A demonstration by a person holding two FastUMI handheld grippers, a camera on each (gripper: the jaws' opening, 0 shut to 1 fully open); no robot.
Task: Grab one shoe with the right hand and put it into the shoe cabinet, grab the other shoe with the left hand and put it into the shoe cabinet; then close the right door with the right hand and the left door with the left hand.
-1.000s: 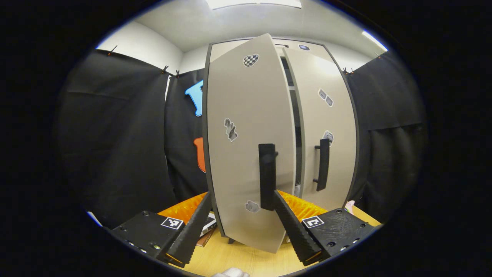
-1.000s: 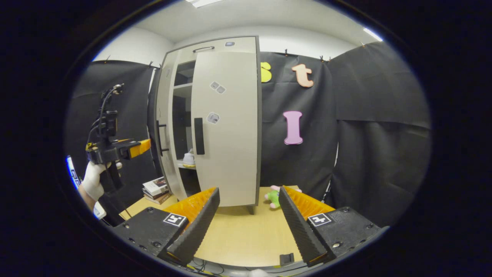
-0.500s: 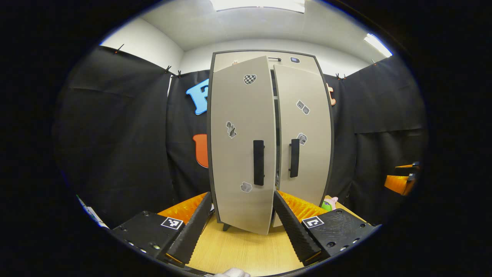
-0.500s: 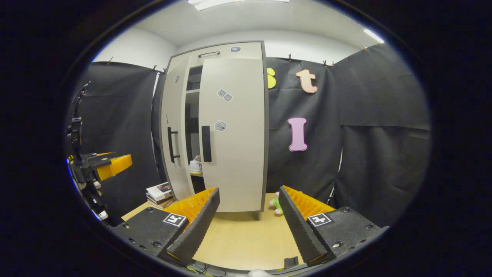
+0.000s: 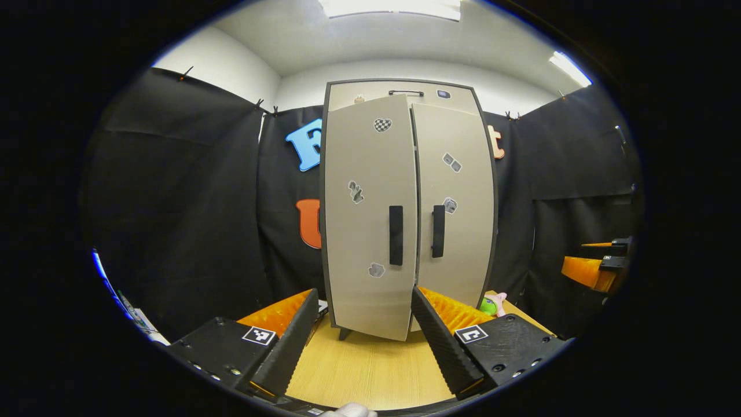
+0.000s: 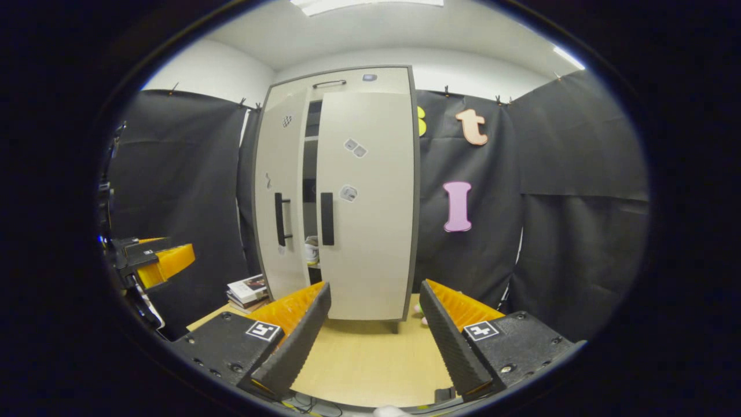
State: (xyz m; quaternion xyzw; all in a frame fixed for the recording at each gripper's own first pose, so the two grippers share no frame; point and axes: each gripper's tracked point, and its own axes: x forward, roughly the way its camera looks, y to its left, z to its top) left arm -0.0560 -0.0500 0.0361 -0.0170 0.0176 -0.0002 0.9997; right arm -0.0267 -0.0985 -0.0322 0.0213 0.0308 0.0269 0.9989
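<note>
At the far side of the wooden table (image 5: 370, 370) stands the shoe cabinet (image 5: 408, 208), tall and upright, its long axis vertical and its front facing the two grippers. A second ago the left door (image 5: 367, 220) stood swung well out toward the left gripper view's camera, its handle close between the fingers; now it lies nearly flush, with only a narrow dark gap left beside the right door (image 5: 454, 202). In the right gripper view that gap is plainer: the left door (image 6: 282, 197) stands slightly ajar, and through the slit one shoe (image 6: 311, 252) shows on a shelf inside, too little of it visible to tell which way its toe points. The right door (image 6: 365, 202) sits closed against the frame. By my reading the shoes are stowed and the task is all but done, save for the last bit of the left door's swing.

The left gripper (image 5: 359, 341) has drawn back from the cabinet, its jaws spread wide and empty, near the table's near edge. The right gripper (image 6: 373, 336) likewise hangs released, grasping nothing. The two door handles, left handle (image 5: 396, 235) and right handle (image 5: 438, 231), run vertically, side by side.
</note>
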